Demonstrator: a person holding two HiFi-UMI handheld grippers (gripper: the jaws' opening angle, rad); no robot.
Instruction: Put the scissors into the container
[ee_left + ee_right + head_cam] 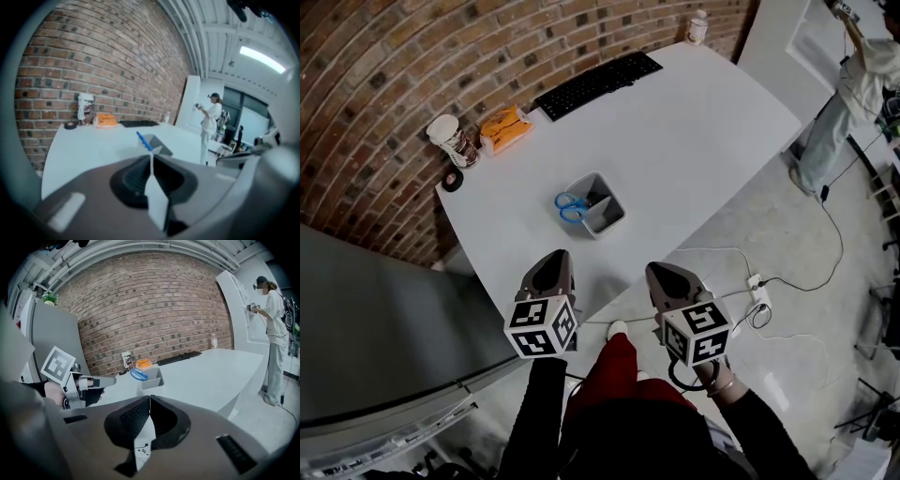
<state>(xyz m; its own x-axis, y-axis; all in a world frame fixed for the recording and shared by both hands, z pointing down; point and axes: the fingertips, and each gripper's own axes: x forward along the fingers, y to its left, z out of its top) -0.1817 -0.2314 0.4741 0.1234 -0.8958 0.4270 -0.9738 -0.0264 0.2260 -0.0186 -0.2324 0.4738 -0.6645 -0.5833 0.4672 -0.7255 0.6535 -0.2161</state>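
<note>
Now | scissors (572, 207) standing blue handles up inside grey container (615, 219) on white worktop (694, 122) | left gripper (554, 257) jaws closed together, nothing between, well short of container | right gripper (658, 270) jaws closed together, empty

Bright, even indoor light: the white table (694, 122) is nearly washed out with only faint soft shadows, the container (609, 217) is shaded inside, and a ceiling light strip (261, 58) glares in the left gripper view. Both gripper views show strong fisheye bending of the brick wall (150, 310) and black vignetted corners; the head view curves at its edges too. Left gripper view is hazy and soft, foreground smeared; right gripper view is sharper.
</note>
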